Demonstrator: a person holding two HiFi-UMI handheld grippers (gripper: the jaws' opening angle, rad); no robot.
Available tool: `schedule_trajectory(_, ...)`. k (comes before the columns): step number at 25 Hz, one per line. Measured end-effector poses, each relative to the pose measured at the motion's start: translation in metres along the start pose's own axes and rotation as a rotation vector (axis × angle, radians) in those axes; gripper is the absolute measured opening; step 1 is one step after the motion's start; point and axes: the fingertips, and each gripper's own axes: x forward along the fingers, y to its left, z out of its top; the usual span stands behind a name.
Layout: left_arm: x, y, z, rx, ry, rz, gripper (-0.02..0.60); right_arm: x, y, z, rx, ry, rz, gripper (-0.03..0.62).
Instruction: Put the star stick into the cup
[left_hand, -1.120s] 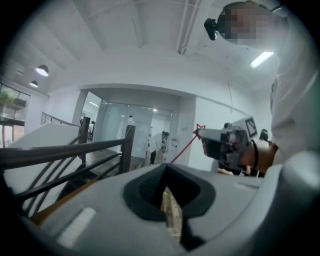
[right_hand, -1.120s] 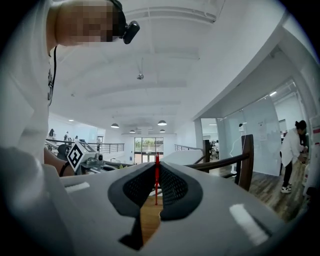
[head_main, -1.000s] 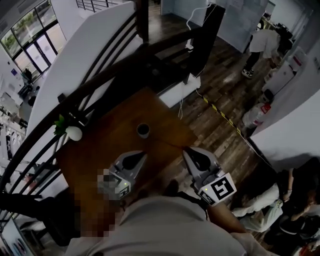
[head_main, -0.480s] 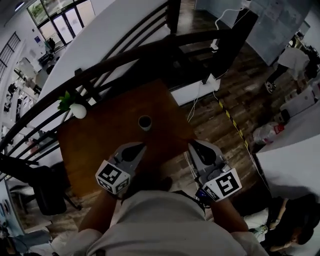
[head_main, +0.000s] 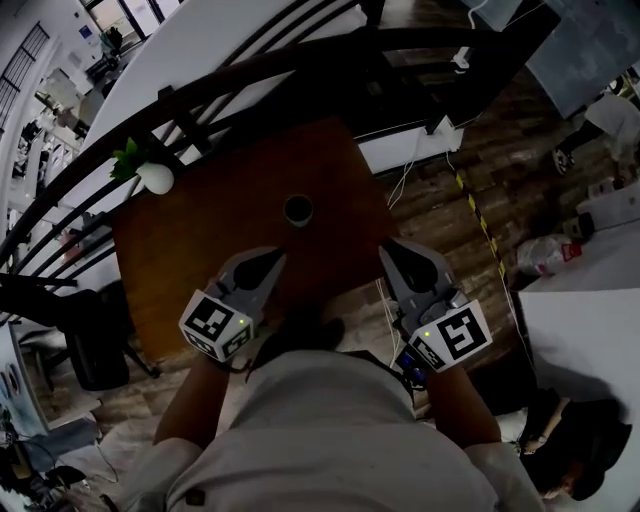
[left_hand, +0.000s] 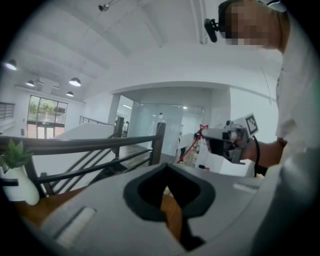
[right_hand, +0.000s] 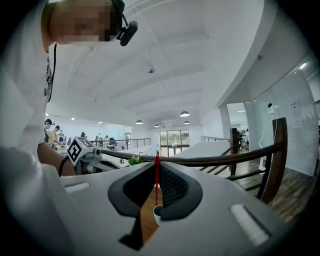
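Partly hidden cup (right_hand: 157, 212), star stick (right_hand: 157, 174) clamped

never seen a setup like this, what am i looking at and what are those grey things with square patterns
There is no robot: a person holds a grey two-jaw clamp with a marker cube in each hand. The head view is from a camera on the person's head, looking down on the left hand-held gripper and the right hand-held gripper. The other two views come from cameras riding on each one, looking along its jaws. On the table stand a cup and a white vase with a green plant. The right one pinches a red star stick; the left one's jaws are together, empty.
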Motion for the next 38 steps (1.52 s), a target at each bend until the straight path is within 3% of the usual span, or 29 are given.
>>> schedule_trajectory(23,0.055,0.119,-0.064,-0.081,0.098,0.020,0.003,0.131,-0.051,-0.093,0.138,0.138,0.067,0.025)
schedule_trajectory(38,0.081,0.153,-0.109,-0.131,0.146,-0.025,0.003,0.169,-0.068,-0.151,0.171,0.225,0.042,0.025)
